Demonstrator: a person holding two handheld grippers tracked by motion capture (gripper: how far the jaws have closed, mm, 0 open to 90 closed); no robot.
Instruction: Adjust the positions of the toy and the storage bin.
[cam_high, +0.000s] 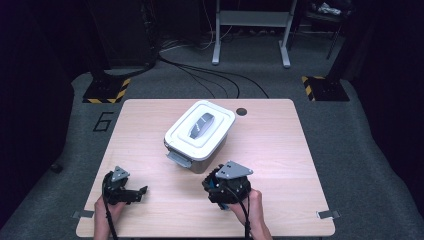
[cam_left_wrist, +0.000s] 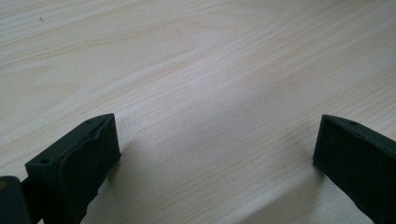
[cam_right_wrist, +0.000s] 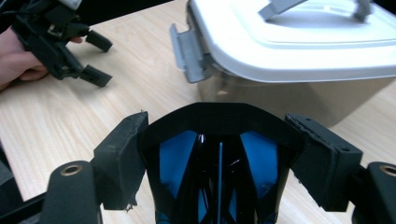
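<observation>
A clear tub with a white lid (cam_high: 200, 131) (cam_right_wrist: 299, 42) stands mid-table, its grey handle (cam_high: 201, 125) lying flat. The grey latch (cam_high: 179, 159) (cam_right_wrist: 187, 51) on its near end sticks out, flipped up. My right gripper (cam_high: 221, 187) (cam_right_wrist: 217, 122) sits just in front of the tub, its jaws closed on a black object with blue panels (cam_right_wrist: 177, 158). At the table's near left my left gripper (cam_high: 141, 194) (cam_left_wrist: 215, 154) (cam_right_wrist: 105, 61) hovers low over bare wood, open, with nothing between its jaws.
The wooden table (cam_high: 280, 150) has a round cable hole (cam_high: 242, 111) behind the tub. On the floor beyond are cables (cam_high: 210, 75), a metal frame (cam_high: 252, 30) and two hazard-striped bases (cam_high: 106, 90).
</observation>
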